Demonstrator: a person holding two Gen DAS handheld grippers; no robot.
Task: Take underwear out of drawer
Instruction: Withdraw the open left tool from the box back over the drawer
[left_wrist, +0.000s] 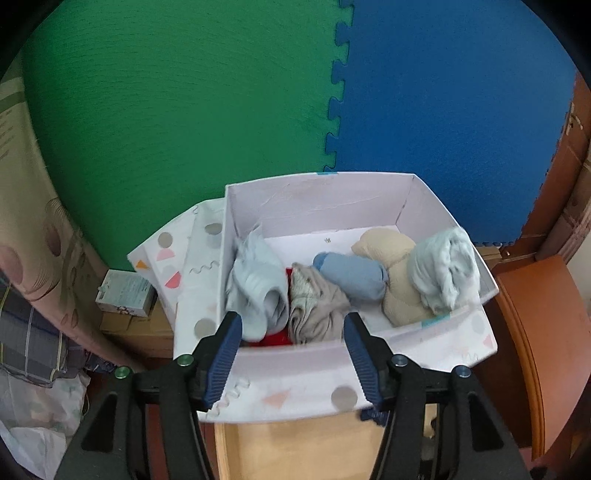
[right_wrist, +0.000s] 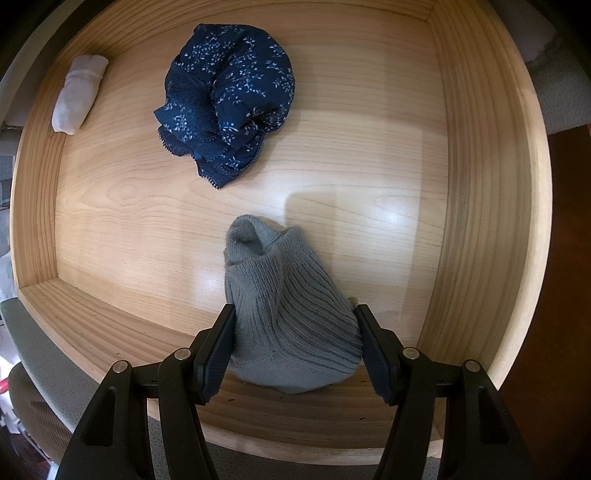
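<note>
Left wrist view: the left tongs (left_wrist: 291, 354) stand released above the near wall of a patterned white storage box (left_wrist: 317, 195), with nothing between the pads. From the box's left wall to its right wall lie a pale blue garment (left_wrist: 258, 288), a beige-grey garment (left_wrist: 314, 306), a rolled blue piece (left_wrist: 351, 275), a cream piece (left_wrist: 391, 273) and a pale blue-white roll (left_wrist: 443, 269). A scrap of red fabric (left_wrist: 275, 338) shows beneath the first two. The pale blue garment sits high against the left wall; a careless pass of the tongs could snag it and drag it out.

Right wrist view: inside the wooden drawer (right_wrist: 480, 184), a small white roll (right_wrist: 77, 98) lies at the far-left corner and a navy floral pair of underwear (right_wrist: 229, 99) lies near the far edge, well apart from the near edge. The right tongs (right_wrist: 295, 347) point down and grasp a grey ribbed knit garment (right_wrist: 288, 306) by the near edge, pads pressed on both its sides. The grip takes only the lower bulk of soft, loosely folded cloth, so the piece may unfold or slip free on lifting. The tongs also sit close to the near wall and could catch on it.
</note>
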